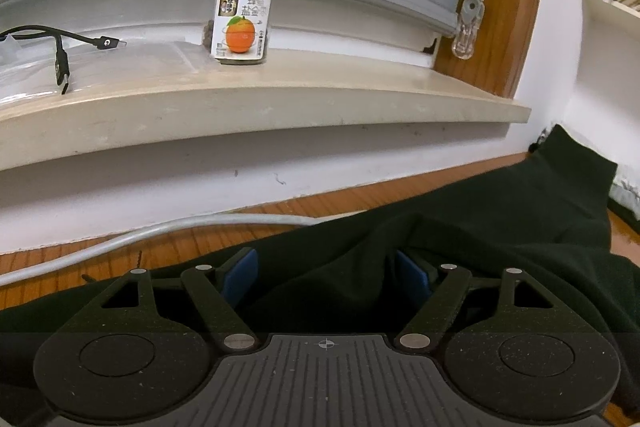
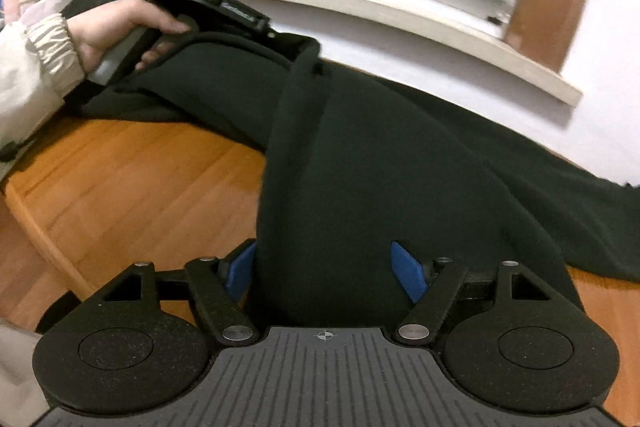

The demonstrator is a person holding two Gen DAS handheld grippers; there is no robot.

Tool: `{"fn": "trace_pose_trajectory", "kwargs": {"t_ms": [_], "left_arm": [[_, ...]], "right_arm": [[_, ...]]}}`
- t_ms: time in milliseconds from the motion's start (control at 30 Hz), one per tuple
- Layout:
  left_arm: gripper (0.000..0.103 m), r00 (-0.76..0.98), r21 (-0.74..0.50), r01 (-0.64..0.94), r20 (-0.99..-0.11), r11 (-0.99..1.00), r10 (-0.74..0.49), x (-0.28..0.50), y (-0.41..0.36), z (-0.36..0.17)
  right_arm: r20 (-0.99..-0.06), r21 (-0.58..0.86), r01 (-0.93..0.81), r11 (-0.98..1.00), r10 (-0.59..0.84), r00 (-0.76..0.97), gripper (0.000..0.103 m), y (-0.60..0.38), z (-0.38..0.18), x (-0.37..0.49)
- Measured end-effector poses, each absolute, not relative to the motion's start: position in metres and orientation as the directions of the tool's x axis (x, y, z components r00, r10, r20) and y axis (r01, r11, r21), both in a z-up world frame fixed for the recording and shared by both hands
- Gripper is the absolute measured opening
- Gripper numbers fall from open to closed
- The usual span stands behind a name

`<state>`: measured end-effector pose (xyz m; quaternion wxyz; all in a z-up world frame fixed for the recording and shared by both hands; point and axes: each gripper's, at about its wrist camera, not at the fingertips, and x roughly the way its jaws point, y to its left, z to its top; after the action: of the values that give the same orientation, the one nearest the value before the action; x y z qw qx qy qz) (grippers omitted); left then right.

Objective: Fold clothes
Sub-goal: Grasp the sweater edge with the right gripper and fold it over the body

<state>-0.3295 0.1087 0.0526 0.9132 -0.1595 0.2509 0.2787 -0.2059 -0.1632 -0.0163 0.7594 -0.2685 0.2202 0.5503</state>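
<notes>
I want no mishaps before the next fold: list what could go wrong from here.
1. Both sets of jaws stand open over the dark garment; closing may pinch several bunched layers and fold it crooked.
2. The grey cable runs under the cloth's far edge and could be dragged along.
3. A high sweep of the left gripper might knock the jar off the windowsill.

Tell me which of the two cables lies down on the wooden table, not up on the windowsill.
The pale grey cable, curving along the table; the black cable lies on the sill.
</notes>
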Motion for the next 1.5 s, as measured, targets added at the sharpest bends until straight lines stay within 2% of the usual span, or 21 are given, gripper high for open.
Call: {"fn": "trace_pose_trajectory", "kwargs": {"t_ms": [200,267,300,367,433,500,767,867,1033,1133,1200,1233,1333,1367,1433,1500], "left_arm": [[0.079,0.719,-0.152,-0.589,-0.547,0.794,0.429,-0.329,0.109,0.053],[0.08,0.719,-0.151,-0.589,-0.547,0.794,0.429,-0.329,0.109,0.052],[0.08,0.719,-0.151,-0.588,-0.547,0.794,0.429,-0.329,0.109,0.052],[0.08,0.72,-0.152,-0.588,-0.547,0.795,0.428,-0.329,0.11,0.052],[0.08,0.721,-0.152,-0.587,-0.546,0.795,0.427,-0.329,0.11,0.052],[0.08,0.722,-0.152,-0.586,-0.545,0.796,0.427,-0.329,0.11,0.052],[0.082,0.729,-0.158,-0.58,-0.538,0.799,0.423,-0.33,0.109,0.052],[0.091,0.733,-0.154,-0.575,-0.534,0.803,0.422,-0.33,0.107,0.053],[0.091,0.737,-0.165,-0.573,-0.532,0.803,0.416,-0.33,0.108,0.053],[0.091,0.736,-0.171,-0.575,-0.535,0.8,0.414,-0.33,0.11,0.052],[0.091,0.737,-0.175,-0.577,-0.534,0.798,0.415,-0.331,0.11,0.052],[0.091,0.737,-0.177,-0.577,-0.533,0.797,0.416,-0.331,0.11,0.052],[0.091,0.736,-0.176,-0.578,-0.534,0.797,0.416,-0.33,0.11,0.052],[0.091,0.735,-0.176,-0.578,-0.535,0.797,0.416,-0.33,0.11,0.052],[0.091,0.734,-0.175,-0.579,-0.538,0.797,0.415,-0.33,0.11,0.051],[0.091,0.733,-0.174,-0.578,-0.54,0.797,0.414,-0.33,0.111,0.051]], "right_arm": [[-0.614,-0.116,-0.949,0.292,0.73,0.3,0.069,-0.176,-0.021,-0.192],[-0.605,-0.108,-0.954,0.28,0.743,0.287,0.056,-0.179,-0.022,-0.193],[-0.601,-0.095,-0.959,0.268,0.753,0.27,0.047,-0.18,-0.022,-0.193],[-0.588,-0.094,-0.962,0.257,0.765,0.262,0.039,-0.183,-0.022,-0.193],[-0.571,-0.108,-0.956,0.273,0.77,0.285,0.018,-0.187,-0.023,-0.193],[-0.55,-0.133,-0.948,0.29,0.774,0.315,0.016,-0.191,-0.02,-0.19],[-0.489,-0.3,-0.893,0.336,0.749,0.446,0.014,-0.187,0.015,-0.14],[-0.447,-0.376,-0.855,0.358,0.738,0.505,0.013,-0.178,0.035,-0.111],[-0.402,-0.548,-0.775,0.313,0.715,0.573,0.013,-0.13,0.057,-0.066],[-0.414,-0.584,-0.763,0.275,0.708,0.572,0.014,-0.091,0.061,-0.04],[-0.479,-0.576,-0.78,0.244,0.672,0.565,0.018,-0.066,0.049,-0.018],[-0.526,-0.552,-0.797,0.243,0.64,0.56,0.024,-0.058,0.04,-0.008],[-0.626,-0.448,-0.854,0.265,0.59,0.511,0.027,-0.054,0.018,0.012],[-0.63,-0.426,-0.862,0.273,0.594,0.5,0.03,-0.059,0.016,0.013],[-0.624,-0.367,-0.876,0.313,0.615,0.481,0.049,-0.079,0.018,0.014],[-0.624,-0.293,-0.895,0.335,0.643,0.445,0.051,-0.101,0.024,0.011]]}}
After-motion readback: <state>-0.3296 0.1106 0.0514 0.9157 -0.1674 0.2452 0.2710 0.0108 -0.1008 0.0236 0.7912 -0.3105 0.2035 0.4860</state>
